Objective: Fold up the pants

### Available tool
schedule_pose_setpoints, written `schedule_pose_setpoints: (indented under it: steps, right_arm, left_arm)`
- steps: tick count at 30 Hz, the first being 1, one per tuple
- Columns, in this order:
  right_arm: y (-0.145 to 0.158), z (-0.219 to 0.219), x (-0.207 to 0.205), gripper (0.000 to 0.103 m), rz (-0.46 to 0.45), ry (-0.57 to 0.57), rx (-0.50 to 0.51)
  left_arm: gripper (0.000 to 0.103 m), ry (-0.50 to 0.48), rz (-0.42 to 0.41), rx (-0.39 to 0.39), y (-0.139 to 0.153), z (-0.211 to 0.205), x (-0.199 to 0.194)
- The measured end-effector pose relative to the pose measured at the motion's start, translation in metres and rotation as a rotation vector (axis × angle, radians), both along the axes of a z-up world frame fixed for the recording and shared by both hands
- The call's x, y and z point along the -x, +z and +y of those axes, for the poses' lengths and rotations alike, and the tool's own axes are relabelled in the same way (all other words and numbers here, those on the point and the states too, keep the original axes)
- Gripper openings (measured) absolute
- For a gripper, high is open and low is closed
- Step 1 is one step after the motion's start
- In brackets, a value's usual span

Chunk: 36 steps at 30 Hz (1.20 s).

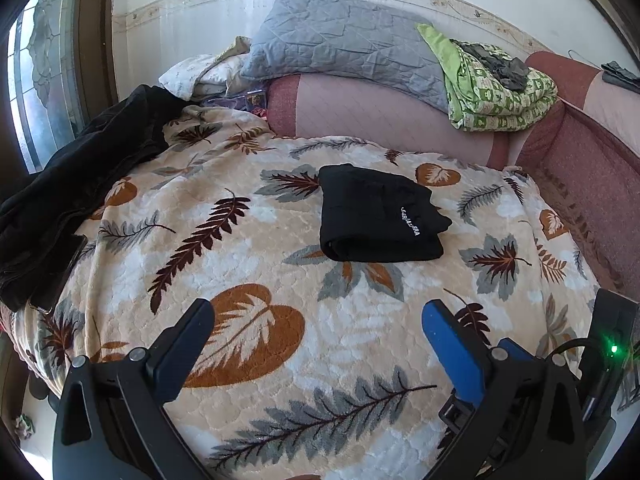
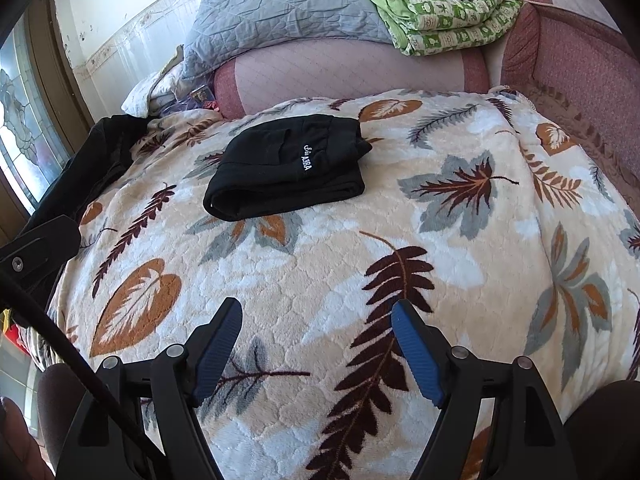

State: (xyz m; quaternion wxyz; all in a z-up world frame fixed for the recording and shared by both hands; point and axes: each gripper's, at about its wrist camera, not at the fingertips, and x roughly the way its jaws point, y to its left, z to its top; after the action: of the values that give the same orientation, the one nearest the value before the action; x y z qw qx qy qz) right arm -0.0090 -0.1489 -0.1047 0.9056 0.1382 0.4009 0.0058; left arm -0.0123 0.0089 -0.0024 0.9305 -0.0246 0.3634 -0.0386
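The black pants (image 1: pixel 380 214) lie folded into a compact rectangle on the leaf-patterned blanket (image 1: pixel 248 264), white lettering on top. They also show in the right wrist view (image 2: pixel 288 164) on the blanket (image 2: pixel 400 208). My left gripper (image 1: pixel 318 316) is open and empty, hovering over the blanket well short of the pants. My right gripper (image 2: pixel 316 314) is open and empty, also back from the pants, which lie ahead and to the left.
A pile of black clothing (image 1: pixel 72 184) lies at the blanket's left edge. A pink sofa back (image 1: pixel 380 112) carries a grey quilted pillow (image 1: pixel 340 36) and a green patterned quilt (image 1: pixel 496 84). A window (image 1: pixel 36 72) is at far left.
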Motion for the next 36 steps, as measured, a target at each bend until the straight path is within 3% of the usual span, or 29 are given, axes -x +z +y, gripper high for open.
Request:
schedule_pose_setpoints:
  steps: [20,28,32,36]
  right_arm:
    - [-0.009,-0.001,0.001,0.083,0.021,-0.004,0.007]
    - [-0.024,-0.014,-0.005,0.083,0.056,-0.041,-0.023]
    - [-0.028,-0.021,-0.006,0.084,0.059,-0.063,-0.032]
    - [-0.034,-0.026,-0.008,0.084,0.070,-0.075,-0.045]
  left_arm:
    - [0.103,-0.009,0.062,0.007,-0.016,0.003,-0.006]
    - [0.103,-0.033,0.232,0.029,-0.071,0.002,-0.033]
    - [0.103,-0.033,0.256,-0.078,-0.098,-0.007,-0.038]
    - [0.103,-0.048,0.321,-0.083,-0.118,-0.009,-0.042]
